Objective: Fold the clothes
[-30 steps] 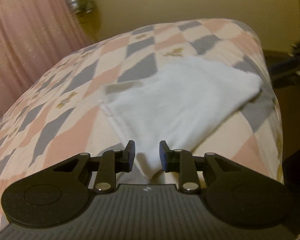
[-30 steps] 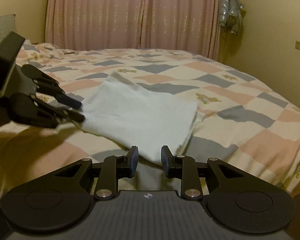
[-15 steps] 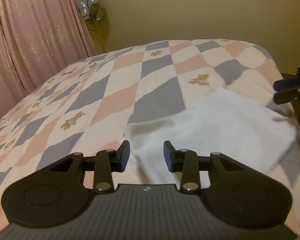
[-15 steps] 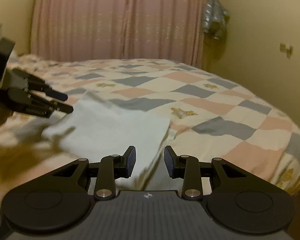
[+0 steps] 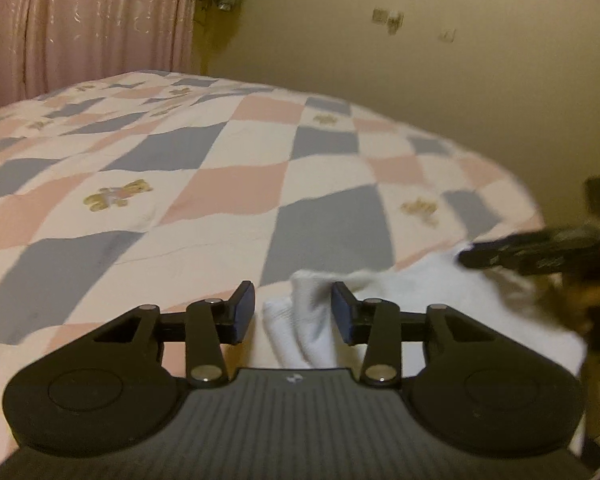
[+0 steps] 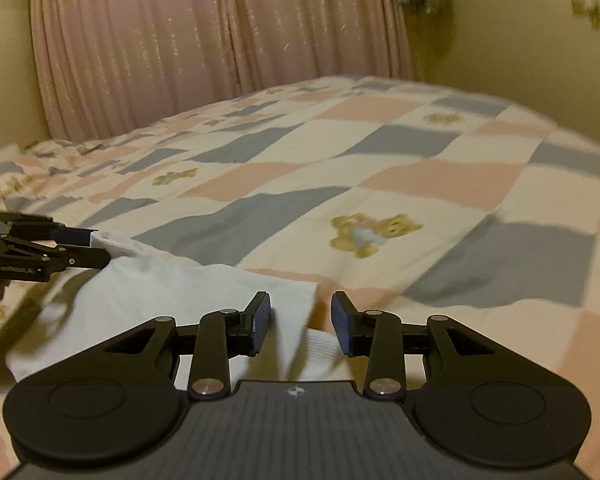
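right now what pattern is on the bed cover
Pink, grey and cream checks with small bears on the bed cover; right wrist view.

The checkered bedspread (image 6: 380, 176) is lying flat and unobstructed toward the pink curtain (image 6: 220, 40). Near the bed edge, the white garment (image 5: 420, 292) is bunching between the spread fingers of the left gripper (image 5: 294, 312), while the right gripper (image 6: 300, 324) is occupying its opposite corner.

A white cloth (image 5: 440, 300) lies folded on the bed (image 5: 220, 184), near its edge. It is soft and a bit bumpy. One bunched corner pokes up at 6 o'clock. The far corner sits at 3 o'clock.
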{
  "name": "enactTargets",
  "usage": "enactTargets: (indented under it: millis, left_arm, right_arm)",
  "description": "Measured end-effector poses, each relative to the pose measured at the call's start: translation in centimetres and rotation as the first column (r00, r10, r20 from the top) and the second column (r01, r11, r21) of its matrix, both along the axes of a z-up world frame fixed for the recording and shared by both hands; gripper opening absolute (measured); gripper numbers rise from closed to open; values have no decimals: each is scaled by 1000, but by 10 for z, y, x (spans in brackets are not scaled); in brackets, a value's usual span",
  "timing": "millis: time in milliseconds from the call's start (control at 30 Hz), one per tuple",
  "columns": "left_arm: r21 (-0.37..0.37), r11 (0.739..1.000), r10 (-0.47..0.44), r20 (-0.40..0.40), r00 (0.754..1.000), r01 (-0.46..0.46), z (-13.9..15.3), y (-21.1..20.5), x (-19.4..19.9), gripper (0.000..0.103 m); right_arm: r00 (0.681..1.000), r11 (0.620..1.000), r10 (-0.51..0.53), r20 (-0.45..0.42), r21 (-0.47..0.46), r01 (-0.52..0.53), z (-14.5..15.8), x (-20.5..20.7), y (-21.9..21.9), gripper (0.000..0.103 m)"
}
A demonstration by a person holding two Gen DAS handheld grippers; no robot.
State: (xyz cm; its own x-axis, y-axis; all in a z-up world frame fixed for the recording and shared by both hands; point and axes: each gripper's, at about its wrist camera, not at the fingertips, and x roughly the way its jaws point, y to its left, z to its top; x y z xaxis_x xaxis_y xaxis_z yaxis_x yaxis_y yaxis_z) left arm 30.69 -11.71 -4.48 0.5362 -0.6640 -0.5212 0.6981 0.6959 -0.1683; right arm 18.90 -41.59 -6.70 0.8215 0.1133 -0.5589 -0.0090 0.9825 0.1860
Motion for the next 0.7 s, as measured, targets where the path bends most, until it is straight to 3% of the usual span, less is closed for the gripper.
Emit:
enactTargets:
  millis: [167, 300, 367, 400, 533, 700]
  left_arm:
    - [-4, 1000, -26, -3, 1000, 26, -1, -6, 2, 9]
    - [-18, 999, -38, 24, 999, 38, 3, -6, 0, 6]
    - [-2, 999, -52, 48, 997, 52, 7, -7, -3, 6]
    - [-5, 998, -62, 59, 996, 63, 10, -6, -6, 5]
    - [11, 997, -74, 68, 995, 74, 14, -8, -9, 6]
    - [71, 996, -48, -3, 999, 48, -3, -23, 11, 7]
  right_arm:
    - [1000, 994, -26, -7, 109, 26, -9, 9, -9, 38]
    - [999, 989, -44, -8, 139, 45, -11, 8, -12, 33]
    - [999, 989, -45, 3, 141, 44, -9, 7, -13, 9]
    - [999, 989, -46, 9, 142, 44, -7, 6, -13, 5]
    - [994, 994, -84, 75, 82, 78, 9, -13, -10, 4]
    - [988, 993, -116, 107, 42, 112, 19, -40, -2, 4]
